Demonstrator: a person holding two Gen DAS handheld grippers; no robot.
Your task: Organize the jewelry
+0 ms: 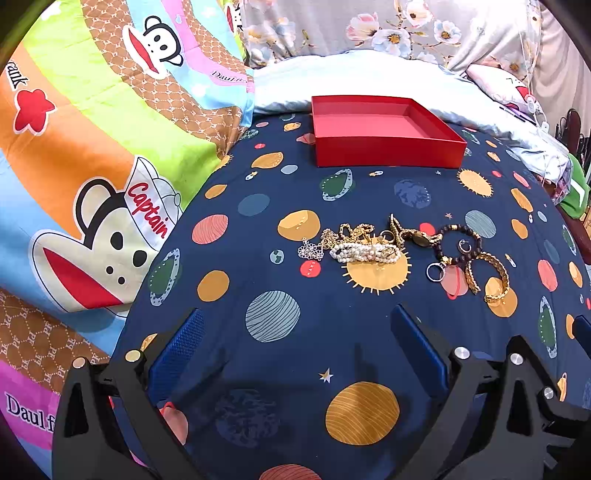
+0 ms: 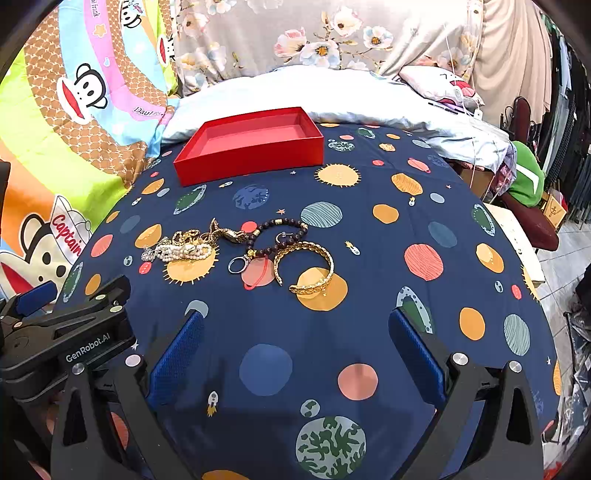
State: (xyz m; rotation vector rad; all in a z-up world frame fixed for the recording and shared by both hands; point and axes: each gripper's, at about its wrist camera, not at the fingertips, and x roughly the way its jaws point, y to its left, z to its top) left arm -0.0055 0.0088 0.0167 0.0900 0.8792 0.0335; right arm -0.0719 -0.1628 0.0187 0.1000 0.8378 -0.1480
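We are looking across a bed spread with a navy planet-print sheet, filling the centre and lower part of both frames. A cartoon monkey blanket is rising along the left side. At the top, a grey floral curtain is hanging behind a pale blue pillow. At the right edge of the right wrist view we are seeing a tiled floor, a dark red chair holding a green garment, and hanging clothes. Light is falling evenly.
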